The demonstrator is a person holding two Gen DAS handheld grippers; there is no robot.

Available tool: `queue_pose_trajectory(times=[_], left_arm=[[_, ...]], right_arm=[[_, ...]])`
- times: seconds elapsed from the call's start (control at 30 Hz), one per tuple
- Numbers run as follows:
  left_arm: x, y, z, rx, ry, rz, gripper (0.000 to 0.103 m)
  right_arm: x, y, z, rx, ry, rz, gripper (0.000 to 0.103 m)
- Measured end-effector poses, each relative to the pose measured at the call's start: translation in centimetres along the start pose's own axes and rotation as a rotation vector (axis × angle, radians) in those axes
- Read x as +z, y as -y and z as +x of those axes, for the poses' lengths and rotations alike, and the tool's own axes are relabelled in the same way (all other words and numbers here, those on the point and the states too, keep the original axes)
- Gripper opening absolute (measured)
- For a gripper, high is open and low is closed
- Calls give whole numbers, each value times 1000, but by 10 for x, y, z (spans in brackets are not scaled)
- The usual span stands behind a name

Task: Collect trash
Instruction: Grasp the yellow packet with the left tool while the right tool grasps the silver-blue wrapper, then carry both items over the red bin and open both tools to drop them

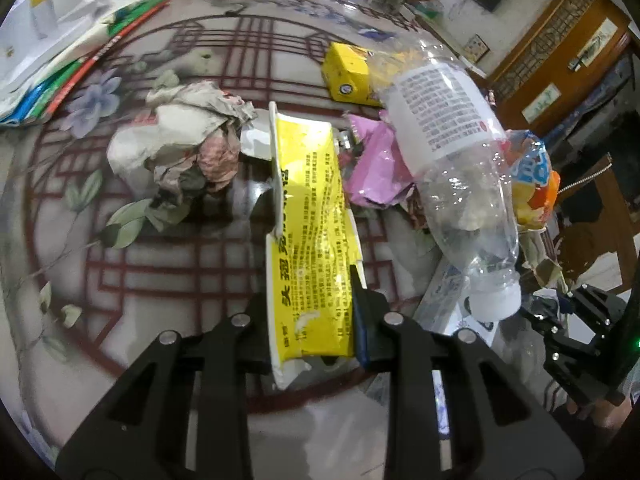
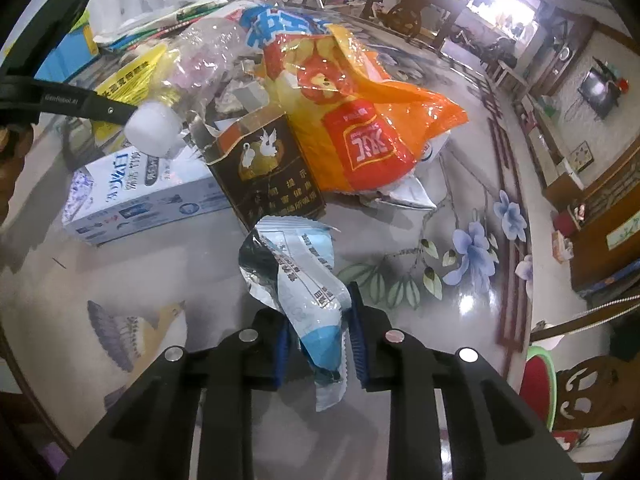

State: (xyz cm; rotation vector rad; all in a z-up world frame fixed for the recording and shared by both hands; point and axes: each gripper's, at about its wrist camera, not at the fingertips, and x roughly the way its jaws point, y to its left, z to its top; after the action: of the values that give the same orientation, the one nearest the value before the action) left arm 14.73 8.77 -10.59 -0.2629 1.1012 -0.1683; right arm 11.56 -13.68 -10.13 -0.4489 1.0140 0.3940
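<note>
Yellow tray [image 1: 310,232] is being clamped in left tongs [image 1: 312,320], long axis running away toward desk [image 1: 180,264] centre. Blue-white wrapper [image 2: 304,292] is being pinched in right tongs [image 2: 318,344], near desk edge. Remaining trash pile [image 2: 320,112] is lying ahead, between both.

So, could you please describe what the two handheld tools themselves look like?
Both are matte black two-finger tools on angular linkage arms with cut-out slots and round silver pivot pins. The left tool and right tool carry blue ribbed pads. The left tool's body shows small white lettering in the right view.
</note>
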Motion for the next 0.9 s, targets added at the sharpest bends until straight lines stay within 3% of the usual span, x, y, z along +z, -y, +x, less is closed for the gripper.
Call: queue_pose_trajectory(times=[0.3, 0.37, 0.47, 0.9], left_arm=[[-15, 2, -41, -72, 43, -19, 27], [-17, 6, -50, -57, 65, -2, 27], [-19, 14, -65, 29, 123, 63, 27], [-20, 52, -109, -29, 242, 175, 27]], right_arm=[[-4, 8, -22, 27, 40, 48, 22], [-4, 9, -29, 30, 50, 56, 22], [-7, 7, -38, 28, 76, 53, 22], [-19, 32, -81, 9, 189, 162, 22]])
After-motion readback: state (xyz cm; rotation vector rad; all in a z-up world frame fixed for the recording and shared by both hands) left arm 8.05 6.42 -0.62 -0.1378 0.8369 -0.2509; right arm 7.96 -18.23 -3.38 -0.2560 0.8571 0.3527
